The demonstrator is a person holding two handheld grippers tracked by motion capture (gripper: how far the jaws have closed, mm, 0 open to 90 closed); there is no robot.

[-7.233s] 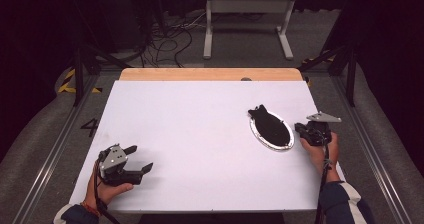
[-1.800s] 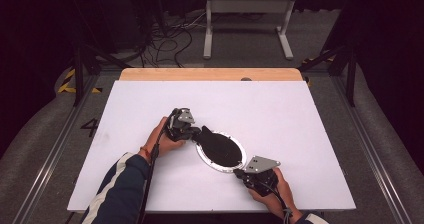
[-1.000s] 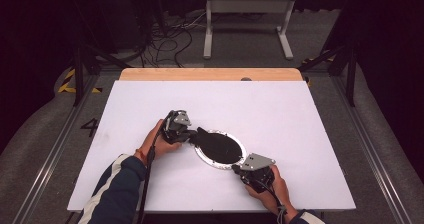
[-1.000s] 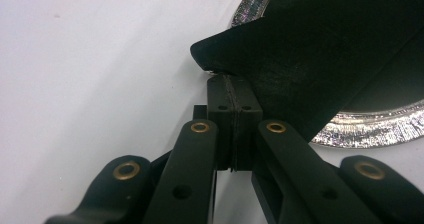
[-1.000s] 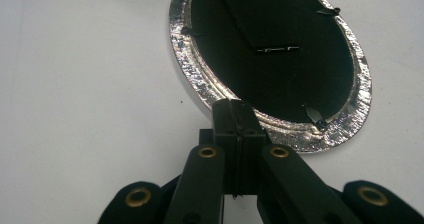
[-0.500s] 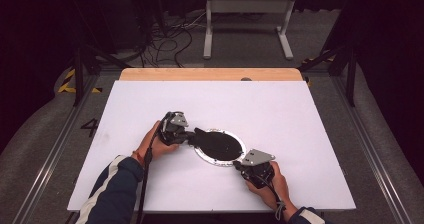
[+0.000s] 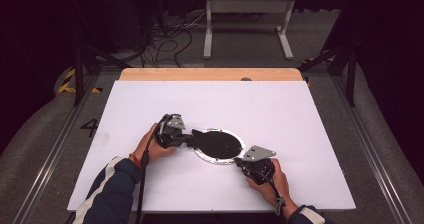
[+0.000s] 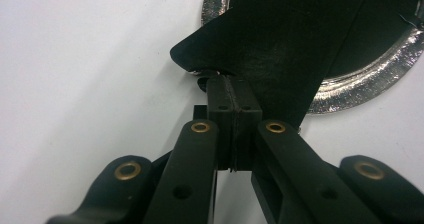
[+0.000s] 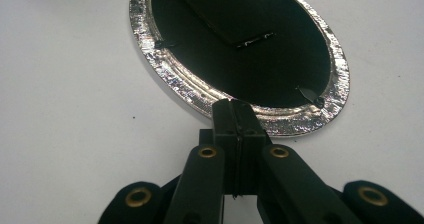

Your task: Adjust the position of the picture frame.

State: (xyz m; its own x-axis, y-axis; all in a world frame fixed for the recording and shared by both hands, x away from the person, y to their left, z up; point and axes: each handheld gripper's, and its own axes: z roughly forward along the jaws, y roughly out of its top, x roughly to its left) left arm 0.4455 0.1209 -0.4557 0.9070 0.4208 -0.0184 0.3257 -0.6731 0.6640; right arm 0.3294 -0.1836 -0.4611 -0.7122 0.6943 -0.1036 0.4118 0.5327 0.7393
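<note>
On the white table [image 7: 150, 99], the high view shows a silver-rimmed black disc [image 7: 220, 145] between the left gripper [image 7: 187, 138] and right gripper [image 7: 239, 160]. Left gripper view: jaws clenched at its black flap [image 8: 270, 49]. Right gripper view: jaws clenched, touching the foil rim [image 9: 280, 119].

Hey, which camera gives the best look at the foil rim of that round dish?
The right gripper view: the foil rim curves round almost whole, its crinkles sharp. The left gripper view catches one arc beside a black flap. The high view gives a thin ring.
</note>
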